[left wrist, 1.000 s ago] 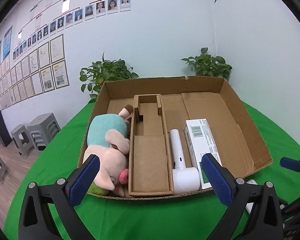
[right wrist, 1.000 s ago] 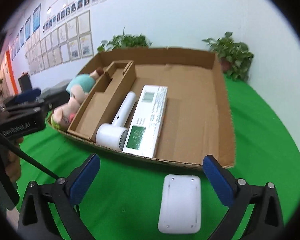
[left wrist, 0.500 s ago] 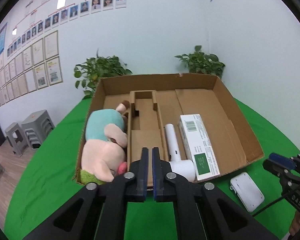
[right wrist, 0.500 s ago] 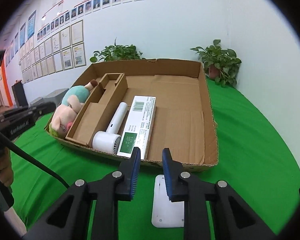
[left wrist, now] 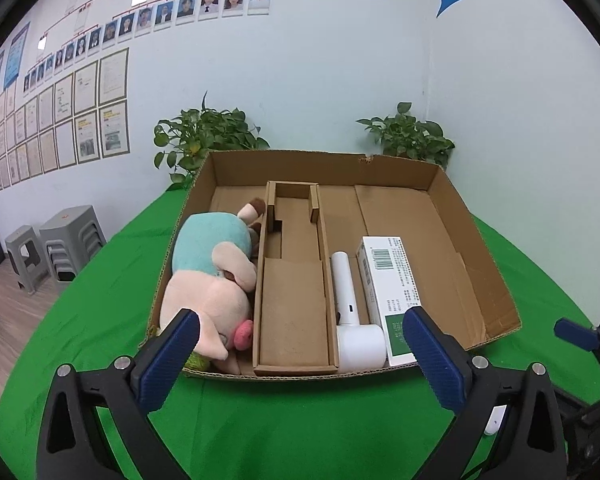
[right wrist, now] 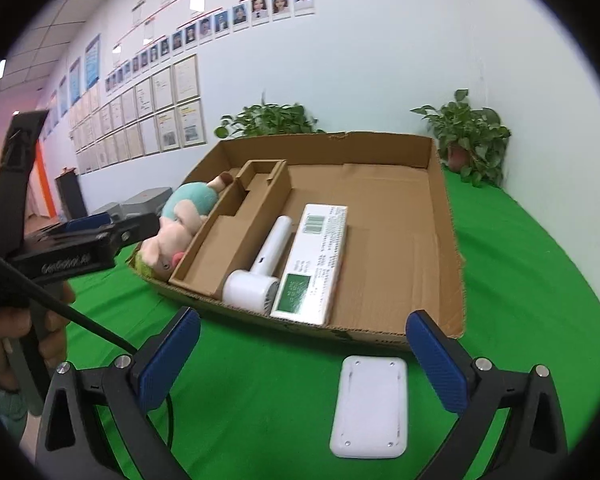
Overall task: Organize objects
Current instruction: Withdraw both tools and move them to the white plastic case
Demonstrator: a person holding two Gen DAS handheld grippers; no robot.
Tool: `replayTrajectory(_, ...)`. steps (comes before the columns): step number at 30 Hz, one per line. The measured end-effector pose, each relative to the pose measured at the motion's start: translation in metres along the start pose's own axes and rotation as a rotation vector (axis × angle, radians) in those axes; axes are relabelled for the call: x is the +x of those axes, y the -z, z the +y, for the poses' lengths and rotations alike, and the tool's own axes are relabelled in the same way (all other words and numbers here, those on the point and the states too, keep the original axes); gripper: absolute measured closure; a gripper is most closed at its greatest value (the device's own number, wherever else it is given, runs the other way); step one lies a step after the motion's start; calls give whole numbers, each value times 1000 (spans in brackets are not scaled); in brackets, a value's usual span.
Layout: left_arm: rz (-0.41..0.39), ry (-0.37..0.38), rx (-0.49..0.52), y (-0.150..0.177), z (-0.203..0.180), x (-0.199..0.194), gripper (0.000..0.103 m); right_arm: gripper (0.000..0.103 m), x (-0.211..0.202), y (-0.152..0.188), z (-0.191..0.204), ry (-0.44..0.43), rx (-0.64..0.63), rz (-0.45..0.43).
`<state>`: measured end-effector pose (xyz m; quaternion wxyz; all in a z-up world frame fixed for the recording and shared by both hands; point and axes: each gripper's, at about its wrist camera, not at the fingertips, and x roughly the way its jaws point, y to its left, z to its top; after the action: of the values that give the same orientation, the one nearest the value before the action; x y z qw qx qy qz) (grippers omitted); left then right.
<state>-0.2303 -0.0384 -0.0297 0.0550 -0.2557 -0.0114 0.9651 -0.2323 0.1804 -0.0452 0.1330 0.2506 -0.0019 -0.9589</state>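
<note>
Both hand-held grippers, left (left wrist: 300, 354) and right (right wrist: 302, 354), have reopened wide; the white device (right wrist: 369, 405) lies ungrasped outside the cardboard box (right wrist: 446, 216).

Two potted plants (left wrist: 204, 136) (left wrist: 408, 136) stand against a pale wall hung with framed documents (left wrist: 88, 120) and portrait photos (left wrist: 204, 2). Grey stools (left wrist: 56, 244), apparently stacked, sit left of the green-covered table (left wrist: 100, 300).

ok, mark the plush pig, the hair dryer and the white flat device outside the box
plush pig (left wrist: 208, 280), left wrist view, pink body.
hair dryer (right wrist: 256, 282), right wrist view, round head.
white flat device (right wrist: 369, 406), right wrist view, centre of its face.
</note>
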Motion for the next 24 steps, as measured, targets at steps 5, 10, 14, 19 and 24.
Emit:
replayTrajectory(5, 44, 65, 2, 4, -5, 8, 1, 0, -11, 22, 16, -163, -74, 32)
replayTrajectory(10, 125, 156, -10, 17, -11, 23, 1, 0, -8, 57, 15, -199, -54, 136)
replayTrajectory(14, 187, 249, 11, 30, -26, 32, 1, 0, 0, 74, -22, -61, 75, 223)
replayTrajectory(19, 260, 339, 8, 47, -49, 47, 1, 0, 11, 87, -44, 48, 106, 330)
replayTrajectory(24, 345, 411, -9, 64, -67, 65, 2, 0, 17, 85, -39, 61, 71, 348)
